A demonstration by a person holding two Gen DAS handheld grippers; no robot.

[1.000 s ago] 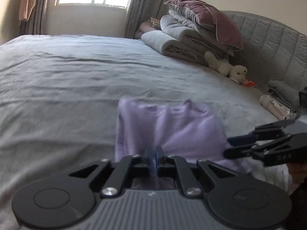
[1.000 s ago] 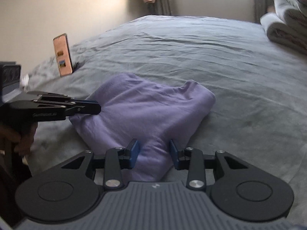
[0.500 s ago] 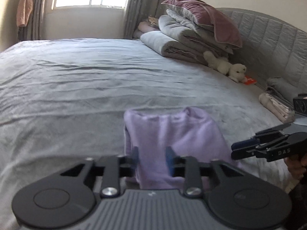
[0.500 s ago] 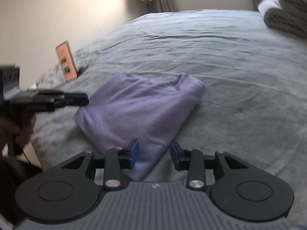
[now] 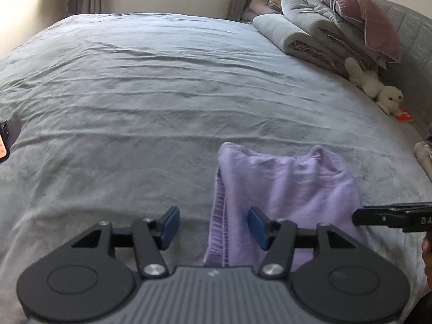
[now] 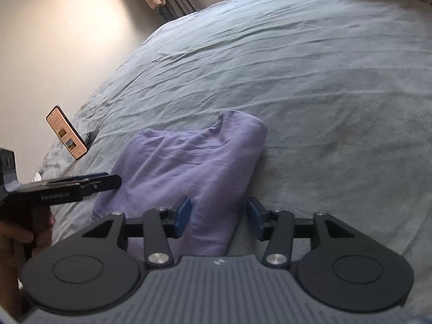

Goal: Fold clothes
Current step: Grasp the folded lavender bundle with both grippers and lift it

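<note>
A folded lilac garment (image 5: pixel 286 189) lies flat on the grey bed cover (image 5: pixel 162 94), near its front edge. My left gripper (image 5: pixel 214 228) hovers over the garment's left edge. Its jaws are opening, and the blue pads stand apart from the cloth that lies below and between them. My right gripper (image 6: pixel 219 218) hangs over the garment's (image 6: pixel 189 167) near right corner. Its jaws are opening too, with cloth lying between them untouched. Each gripper shows in the other's view: the right gripper (image 5: pixel 357 216) at the right, the left gripper (image 6: pixel 116 181) at the left, held by a hand (image 6: pixel 16 232).
A phone (image 6: pixel 67 135) stands propped at the bed's left side. Rolled bedding and a mauve pillow (image 5: pixel 337 21) are stacked by the headboard, with a white plush toy (image 5: pixel 378 89) below them. Folded clothes (image 5: pixel 424 156) lie at the right edge.
The left gripper was shut on the garment's near edge; it has let go, opened wide and drawn back leftward. The right gripper's jaws have widened and its wrist has rolled. The garment lies settled.
</note>
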